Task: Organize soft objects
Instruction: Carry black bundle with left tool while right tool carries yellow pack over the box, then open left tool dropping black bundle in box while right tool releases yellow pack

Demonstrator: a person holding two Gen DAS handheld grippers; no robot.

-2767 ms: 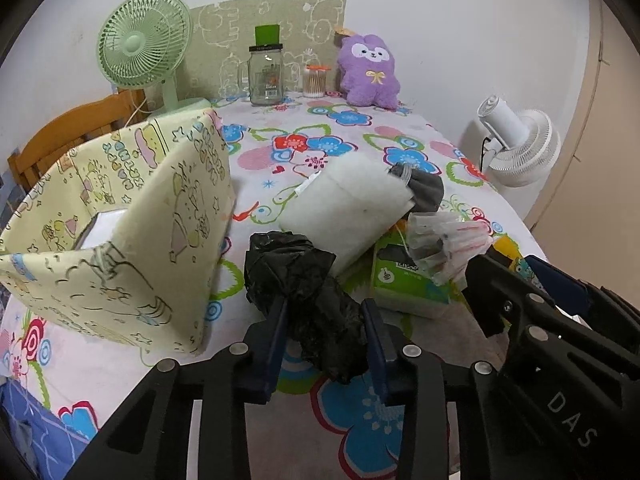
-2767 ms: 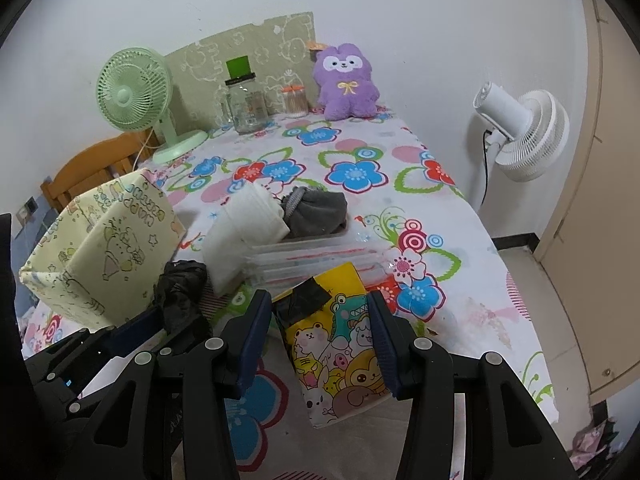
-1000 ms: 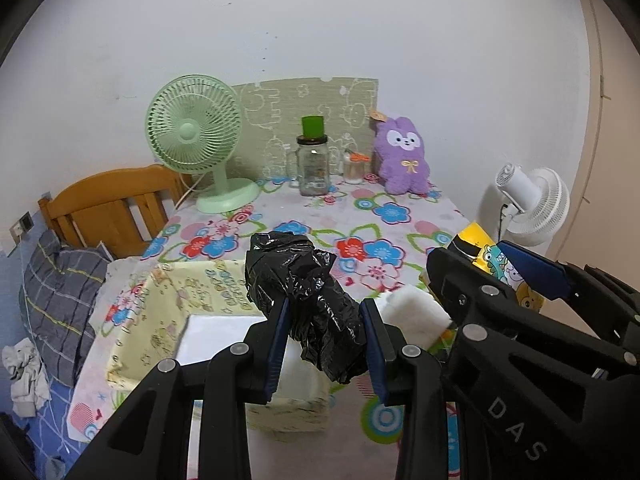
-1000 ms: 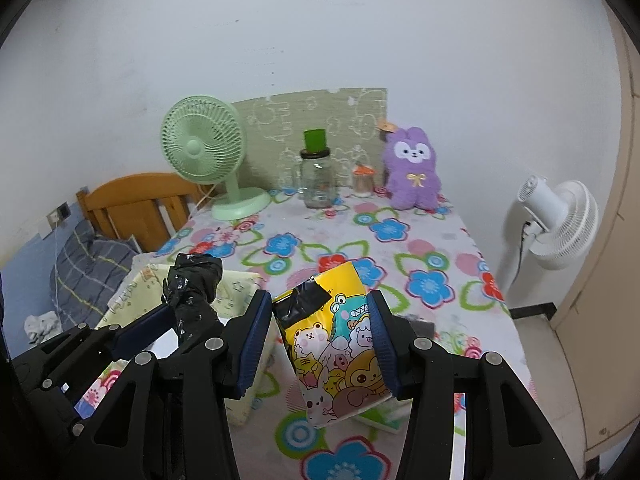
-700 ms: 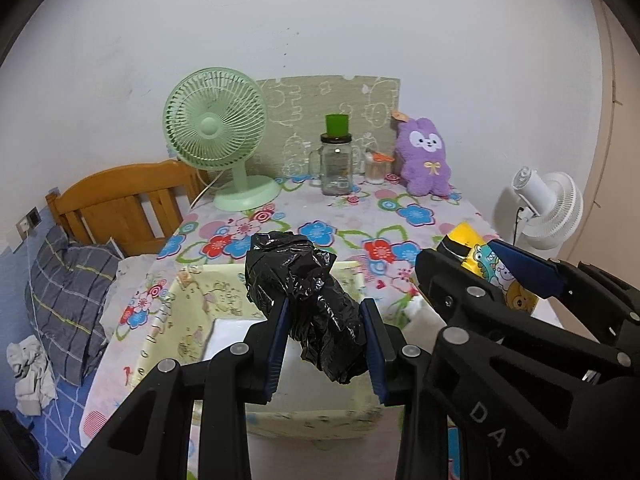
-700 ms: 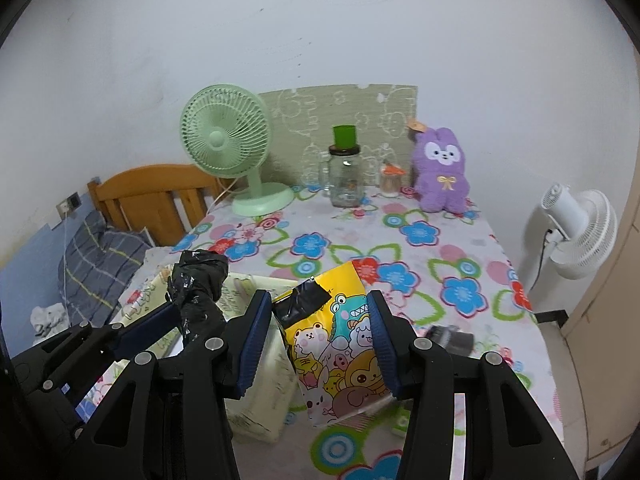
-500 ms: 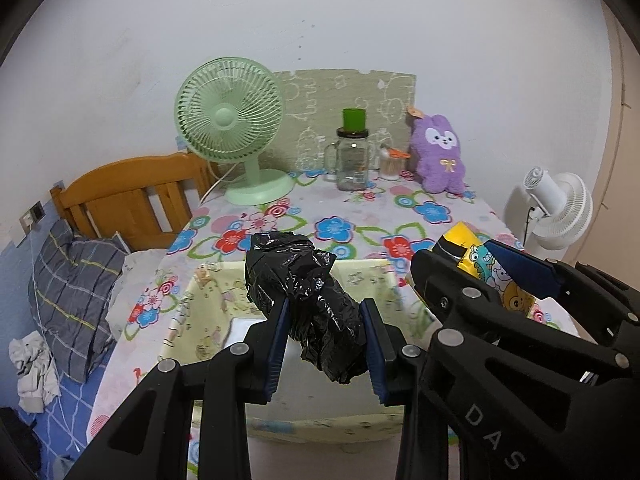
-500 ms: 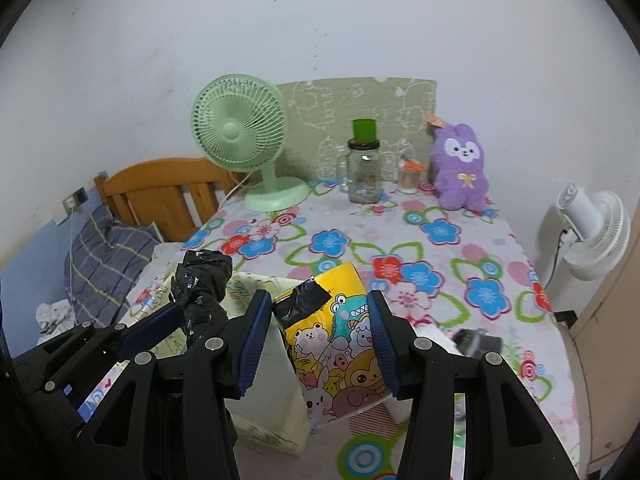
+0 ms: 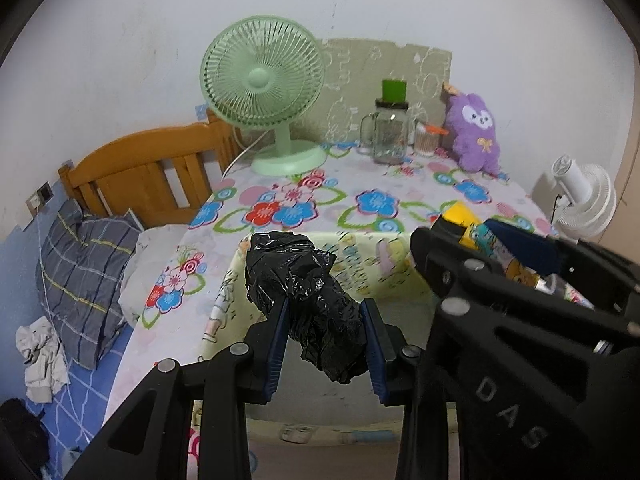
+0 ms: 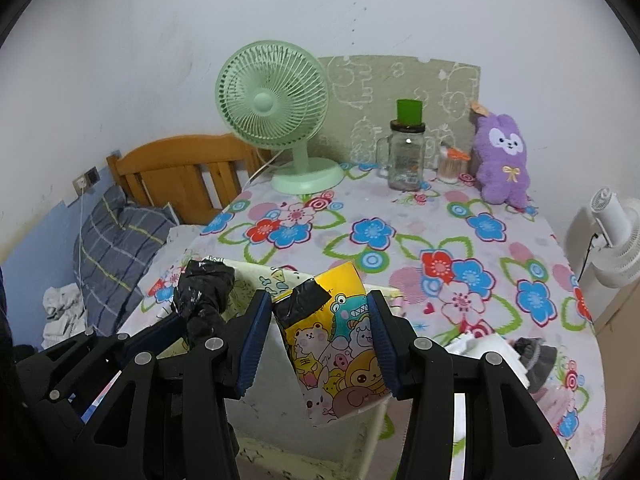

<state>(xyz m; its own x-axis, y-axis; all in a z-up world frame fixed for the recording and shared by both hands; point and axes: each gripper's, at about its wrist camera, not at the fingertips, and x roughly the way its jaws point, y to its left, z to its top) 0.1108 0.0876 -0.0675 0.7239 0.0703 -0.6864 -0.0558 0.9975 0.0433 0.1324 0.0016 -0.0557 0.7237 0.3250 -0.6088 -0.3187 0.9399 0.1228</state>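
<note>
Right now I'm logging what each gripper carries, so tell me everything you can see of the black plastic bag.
The black plastic bag is a crumpled, glossy bundle of thin film, wadded into a longish lump. The left gripper is shut on its lower half, blue pads pressing both sides; the upper end bulges free above the fingers. It hangs in the air over the open yellow cartoon-print storage box, touching nothing else.

Bag (image 9: 312,292) glossy black; pouch (image 10: 340,340) yellow, cartoon animals; box (image 9: 360,264) pale yellow print; worktop (image 10: 400,236) cloth floral
</note>
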